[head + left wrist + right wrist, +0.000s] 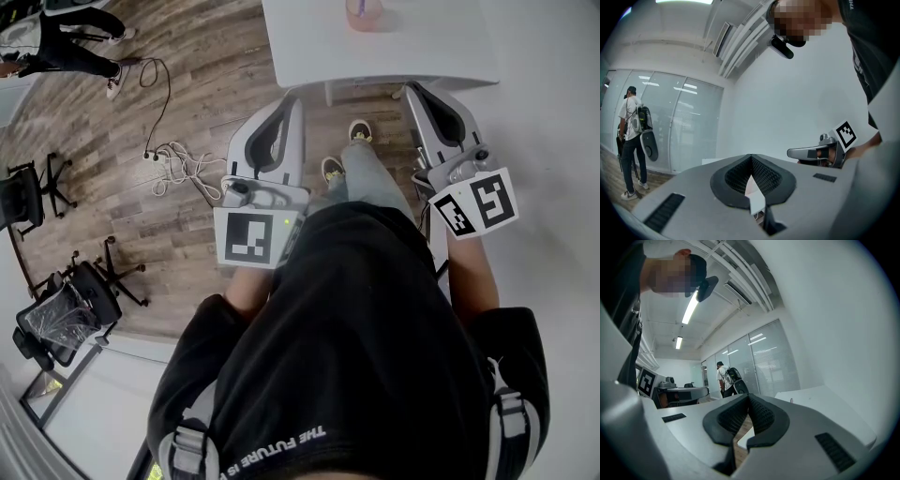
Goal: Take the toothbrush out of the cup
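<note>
The pink cup [364, 17] stands on the white worktop [422, 47], well back from the near edge and somewhat toward the left edge; the top of the head view cuts off its upper part. The toothbrush is too small to make out there, so neither its long axis nor its heading can be told.

Both grippers are well apart from the cup, on the near side of the worktop. The left gripper [298, 99] points toward the worktop's near left corner, its tips just short of that edge and over the wooden floor [187, 94]. The right gripper [411, 89] points the same way, its tips level with the near edge, further right than the cup. In each gripper view the jaws are closed together at the tips with nothing held between them.

The person stands with both forearms tucked in beside the torso, a gripper in each hand at about waist level, the marker cubes [251, 236] facing up. Their shoes [360, 130] show between the two grippers. To the left, a cable [178, 164] lies on the floor and office chairs [66, 309] stand further out.
</note>
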Tool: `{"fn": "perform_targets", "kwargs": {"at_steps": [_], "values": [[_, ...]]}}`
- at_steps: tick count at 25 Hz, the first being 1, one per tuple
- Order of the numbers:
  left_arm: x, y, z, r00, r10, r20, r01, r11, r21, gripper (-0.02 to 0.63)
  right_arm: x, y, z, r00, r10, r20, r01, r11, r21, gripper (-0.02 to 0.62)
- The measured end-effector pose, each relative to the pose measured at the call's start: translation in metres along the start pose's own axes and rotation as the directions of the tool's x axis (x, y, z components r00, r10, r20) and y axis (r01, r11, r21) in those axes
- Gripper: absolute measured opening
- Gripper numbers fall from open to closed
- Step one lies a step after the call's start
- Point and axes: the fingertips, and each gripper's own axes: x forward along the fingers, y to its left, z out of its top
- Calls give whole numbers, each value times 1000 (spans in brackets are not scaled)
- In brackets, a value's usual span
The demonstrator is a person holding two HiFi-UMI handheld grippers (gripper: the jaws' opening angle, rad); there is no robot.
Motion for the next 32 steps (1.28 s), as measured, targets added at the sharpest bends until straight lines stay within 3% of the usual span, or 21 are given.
{"fn": "perform_targets", "kwargs": {"at_steps": [5,12,15,22,32], "values": [[18,5,6,1000,3,5,-4,1000,19,20,12,-14,5,1000,11,1,-11,1000,13,18],[66,18,-3,998,20,-52,-20,1000,12,20,43,-60,1,1000,3,-10,-2,999,42,18],[88,22,2,1000,14,-19,-13,1000,28,20,53,-77,2,1000,3,-15,-3,999,50,18],[144,38,7,999,18,-41,-17,1000,26,20,86,-124,8,999,11,-38,-9,999,43,18],[188,47,-10,994,23,-104,-21,999,24,20,102,-177,-1,997,3,-71,1,999,51,18]]}}
